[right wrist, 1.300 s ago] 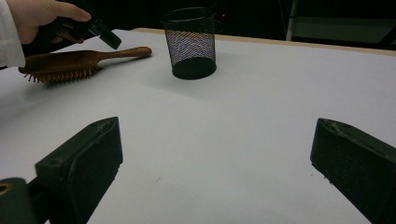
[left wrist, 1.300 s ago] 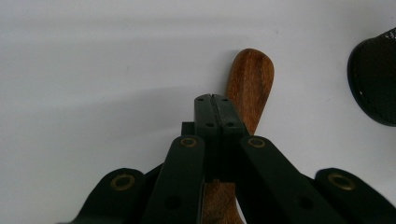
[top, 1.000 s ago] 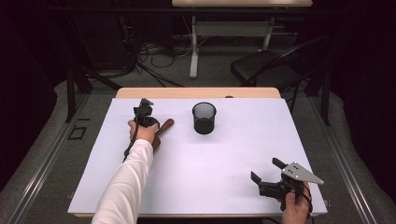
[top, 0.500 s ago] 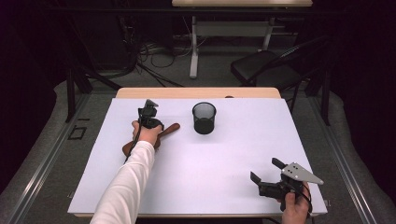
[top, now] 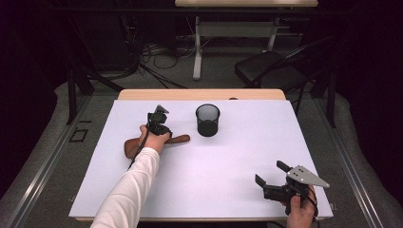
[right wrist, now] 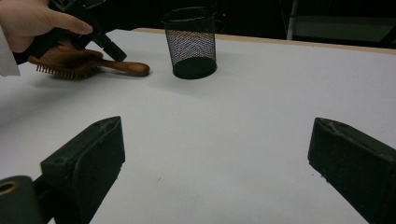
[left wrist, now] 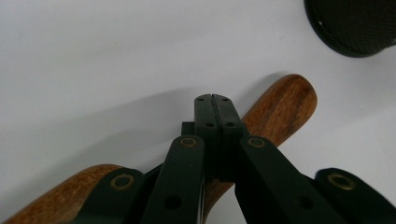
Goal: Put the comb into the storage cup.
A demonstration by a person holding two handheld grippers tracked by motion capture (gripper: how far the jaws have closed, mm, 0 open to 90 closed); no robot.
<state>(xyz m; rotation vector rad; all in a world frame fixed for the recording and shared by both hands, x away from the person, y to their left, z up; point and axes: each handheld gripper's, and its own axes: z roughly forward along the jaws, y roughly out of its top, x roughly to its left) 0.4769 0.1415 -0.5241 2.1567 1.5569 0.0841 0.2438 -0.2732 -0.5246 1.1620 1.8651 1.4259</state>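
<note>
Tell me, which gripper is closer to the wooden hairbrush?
The left. The left gripper sits right over the wooden hairbrush, its fingers shut above the handle. The right gripper is far off, open, near the table's front right corner.

The white table top (top: pixel 228 180) is lit evenly and brightly from above, while the surrounding room is left in near darkness. Soft, short shadows are cast beneath the mesh cup (top: pixel 207 119) and the wooden brush (left wrist: pixel 280 112). No glare is observed. In the gripper views the near jaws are rendered slightly soft, and mild blur is seen throughout.
</note>
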